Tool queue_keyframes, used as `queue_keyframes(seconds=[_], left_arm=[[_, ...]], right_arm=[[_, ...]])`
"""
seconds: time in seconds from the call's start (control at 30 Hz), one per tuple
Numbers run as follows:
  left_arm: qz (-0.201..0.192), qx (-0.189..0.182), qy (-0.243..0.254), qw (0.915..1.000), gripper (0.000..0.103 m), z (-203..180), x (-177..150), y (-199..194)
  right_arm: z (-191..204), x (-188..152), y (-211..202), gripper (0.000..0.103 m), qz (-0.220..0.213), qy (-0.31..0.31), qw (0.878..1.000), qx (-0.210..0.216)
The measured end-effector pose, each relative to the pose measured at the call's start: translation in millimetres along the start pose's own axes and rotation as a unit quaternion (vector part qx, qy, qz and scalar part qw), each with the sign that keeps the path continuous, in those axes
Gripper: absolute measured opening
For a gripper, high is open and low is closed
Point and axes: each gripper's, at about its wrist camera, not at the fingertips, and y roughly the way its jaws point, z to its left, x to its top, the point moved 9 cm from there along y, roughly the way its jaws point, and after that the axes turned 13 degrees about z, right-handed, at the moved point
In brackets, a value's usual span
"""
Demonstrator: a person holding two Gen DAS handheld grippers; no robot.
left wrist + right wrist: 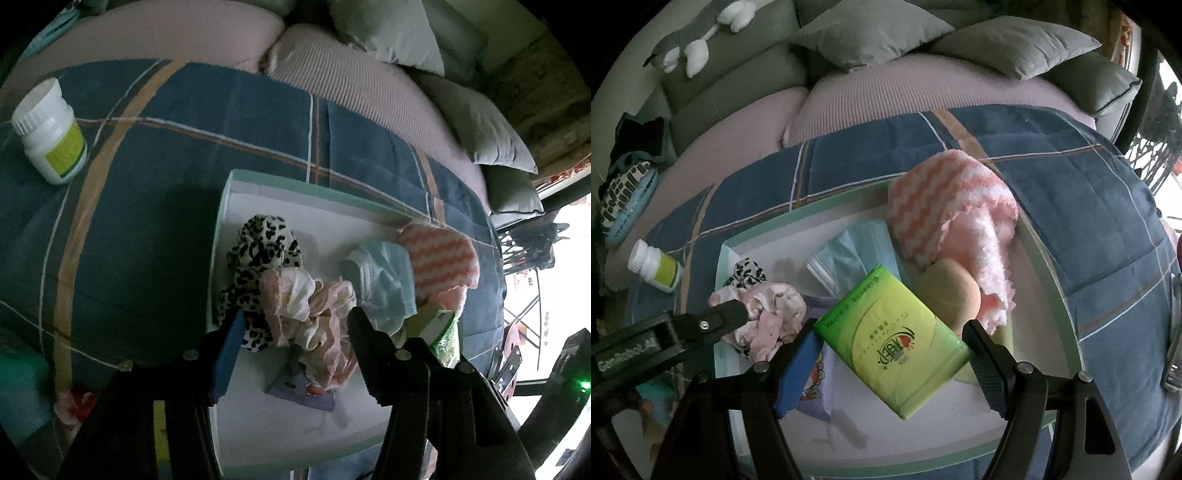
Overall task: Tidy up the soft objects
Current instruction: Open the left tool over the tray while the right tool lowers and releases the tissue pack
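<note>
A blue plaid quilt (pixel 229 122) covers a bed or couch backed by grey pillows (pixel 480 125), and on it sits a white tray with a pale green rim (pixel 295 184) that serves as the collecting place for the soft things.

In the left wrist view, the left gripper (pixel 295 332) hovers over the tray with its jaws apart, the pads not pressing on anything. Between and just below them lies a crumpled pink-and-cream cloth (pixel 314 306), resting in the tray beside a leopard-print fabric piece (pixel 258 258); it looks released there rather than held. Further along lie a light blue face mask (pixel 384 280) and a pink zigzag towel (pixel 439 258). A white pill bottle (pixel 51 133) lies on the quilt, well apart from the tray, probably left out because it is hard.

In the right wrist view, the right gripper (pixel 892 350) also stands wide, its pads flanking a green tissue pack (pixel 890 339) that lies tilted in the tray on other items. Whether the pads touch it I cannot tell. A tan rounded sponge-like object (pixel 953 291) sits just beside the pack, partly under the towel.
</note>
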Motion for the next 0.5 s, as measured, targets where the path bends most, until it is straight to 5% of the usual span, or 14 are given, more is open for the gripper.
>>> queue_keyframes(seconds=[0.03, 0.1, 0.5], left_arm=[[-0.004, -0.001, 0.001, 1.0, 0.078, 0, 0, -4], [-0.014, -0.002, 0.006, 0.9999, 0.083, -3, 1, -10], [-0.064, 0.039, -0.019, 0.997, 0.084, 24, 10, -36]], right_arm=[[1, 0, 0, 0.081, 0.0, -0.001, 1.0, 0.0], [0, 0, 0, 0.083, -0.001, -0.003, 1.0, 0.0], [6, 2, -5, 0.096, -0.014, -0.019, 1.0, -0.01]])
